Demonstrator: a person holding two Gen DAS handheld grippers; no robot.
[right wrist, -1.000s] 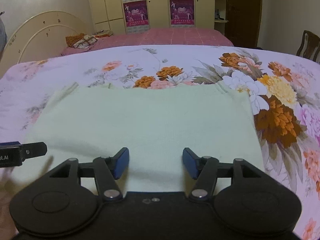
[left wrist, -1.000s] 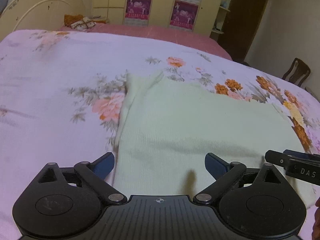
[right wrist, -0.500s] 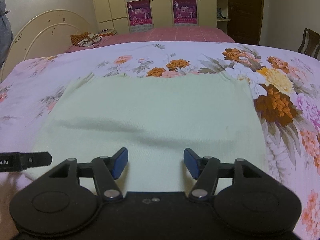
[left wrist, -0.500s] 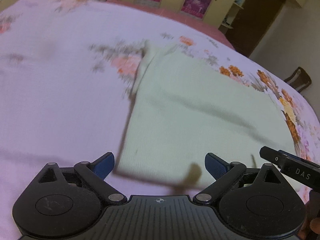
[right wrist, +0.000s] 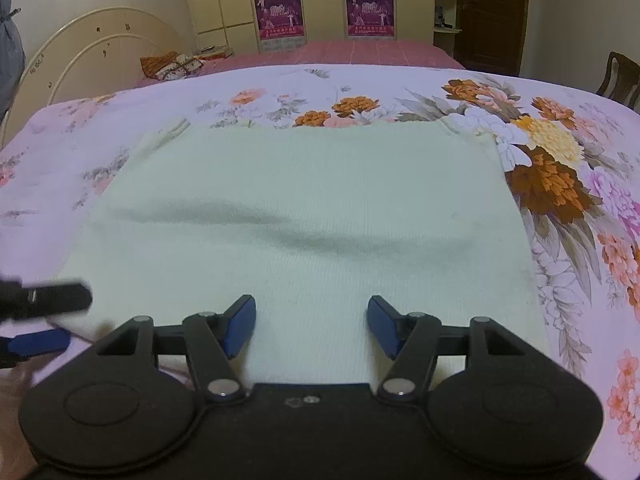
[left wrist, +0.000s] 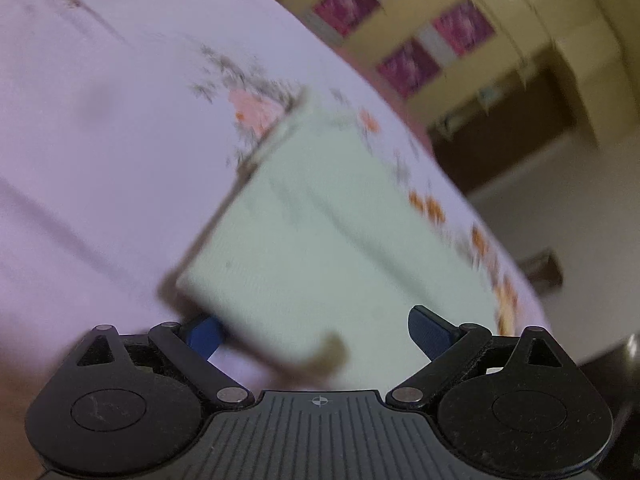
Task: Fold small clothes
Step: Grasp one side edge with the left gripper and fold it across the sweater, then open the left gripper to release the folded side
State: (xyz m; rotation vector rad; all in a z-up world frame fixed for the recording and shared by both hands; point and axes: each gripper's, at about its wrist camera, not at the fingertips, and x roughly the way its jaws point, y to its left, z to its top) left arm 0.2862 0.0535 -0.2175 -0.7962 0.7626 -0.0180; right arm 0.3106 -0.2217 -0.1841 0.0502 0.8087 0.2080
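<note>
pale green garment [right wrist: 304, 216] spread flat on floral bedspread [right wrist: 560, 168]. left hand-held gripper [left wrist: 316, 332] tilted over its near left corner, released. right hand-held gripper [right wrist: 312, 326] angled down over near edge, released, nothing grasped. headboard [right wrist: 100, 60], wardrobe [right wrist: 320, 0] beyond.

Floral bedspread [right wrist: 552, 168] covers the bed; posters [right wrist: 280, 12] on yellow cupboards [right wrist: 324, 0]; dark door [right wrist: 492, 12] right.
</note>
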